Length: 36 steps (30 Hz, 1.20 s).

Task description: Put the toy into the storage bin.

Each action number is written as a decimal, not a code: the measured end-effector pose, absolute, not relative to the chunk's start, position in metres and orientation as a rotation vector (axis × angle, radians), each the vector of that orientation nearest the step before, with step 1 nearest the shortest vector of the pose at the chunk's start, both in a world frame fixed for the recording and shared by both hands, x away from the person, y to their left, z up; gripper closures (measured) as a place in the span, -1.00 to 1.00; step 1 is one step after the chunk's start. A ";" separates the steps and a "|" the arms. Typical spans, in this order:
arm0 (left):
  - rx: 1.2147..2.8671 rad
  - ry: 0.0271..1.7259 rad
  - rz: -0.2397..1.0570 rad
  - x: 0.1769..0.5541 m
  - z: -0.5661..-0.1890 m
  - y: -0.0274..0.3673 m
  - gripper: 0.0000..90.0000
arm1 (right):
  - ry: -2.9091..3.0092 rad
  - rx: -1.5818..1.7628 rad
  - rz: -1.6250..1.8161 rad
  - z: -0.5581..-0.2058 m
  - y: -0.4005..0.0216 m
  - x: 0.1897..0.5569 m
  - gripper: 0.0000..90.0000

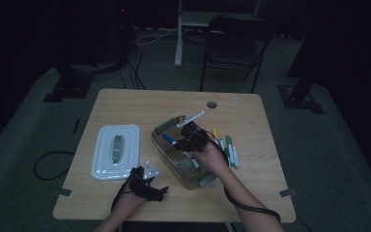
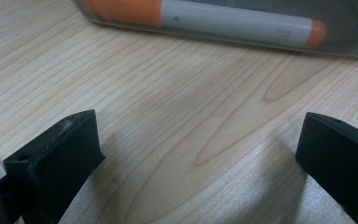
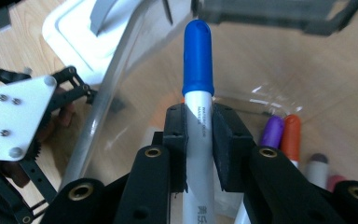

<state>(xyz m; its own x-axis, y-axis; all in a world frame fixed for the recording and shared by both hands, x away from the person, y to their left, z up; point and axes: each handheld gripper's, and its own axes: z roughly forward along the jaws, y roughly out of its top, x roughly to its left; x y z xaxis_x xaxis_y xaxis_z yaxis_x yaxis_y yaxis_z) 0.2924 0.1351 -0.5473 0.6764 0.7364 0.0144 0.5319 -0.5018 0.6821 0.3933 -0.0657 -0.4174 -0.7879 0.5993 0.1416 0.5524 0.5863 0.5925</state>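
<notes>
Step in hand, as I judge it: loading markers into the clear plastic bin (image 1: 183,159) on the counter (image 1: 125,104).

Right gripper (image 3: 199,126): jaws clenched on the white barrel of a blue-capped marker (image 3: 198,60), cap pointing away from the hand. In the high view the right gripper (image 1: 189,137) is over the bin, marker tip (image 1: 169,139) toward the bin's left wall. The marker is carried, not yet resting on the floor of the bin.

Bin contents seen through the right gripper view: a purple-capped marker (image 3: 273,131) and an orange-capped marker (image 3: 291,135) side by side, others partly hidden behind the jaws.

Left gripper (image 1: 142,183): resting low on the counter near the bin's front-left corner, jaws released and well apart, nothing between them. Its own view looks at bare wood and an orange marker (image 2: 242,21) behind the bin wall.

Elsewhere: the white lid (image 1: 116,151) lies left of the bin; several loose markers (image 1: 227,147) lie on the counter just right of it.

Next move, by estimate: lower the marker flat beside those already in, release, then go for the loose ones. Mind the bin rim on the way out.
</notes>
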 end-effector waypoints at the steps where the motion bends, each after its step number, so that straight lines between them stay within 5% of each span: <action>1: 2.227 0.971 0.401 0.292 -0.547 0.135 -0.99 | 2.741 0.996 0.969 -0.420 -0.064 0.394 0.70; 29: 2.229 0.968 0.400 0.293 -0.547 0.135 -0.99 | 3.002 0.972 0.653 -0.457 -0.032 0.413 0.69; 36: 2.227 0.968 0.401 0.293 -0.547 0.135 -0.99 | 2.965 0.979 0.692 -0.453 -0.034 0.413 0.55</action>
<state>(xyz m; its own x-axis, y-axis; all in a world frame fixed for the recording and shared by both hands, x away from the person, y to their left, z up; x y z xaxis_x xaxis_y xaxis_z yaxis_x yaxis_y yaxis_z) 0.2926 0.1351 -0.5475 0.6778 0.7351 0.0144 0.5304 -0.5024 0.6829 0.4133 -0.0343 -0.4527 -0.8110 0.5549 0.1851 0.5795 0.7191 0.3835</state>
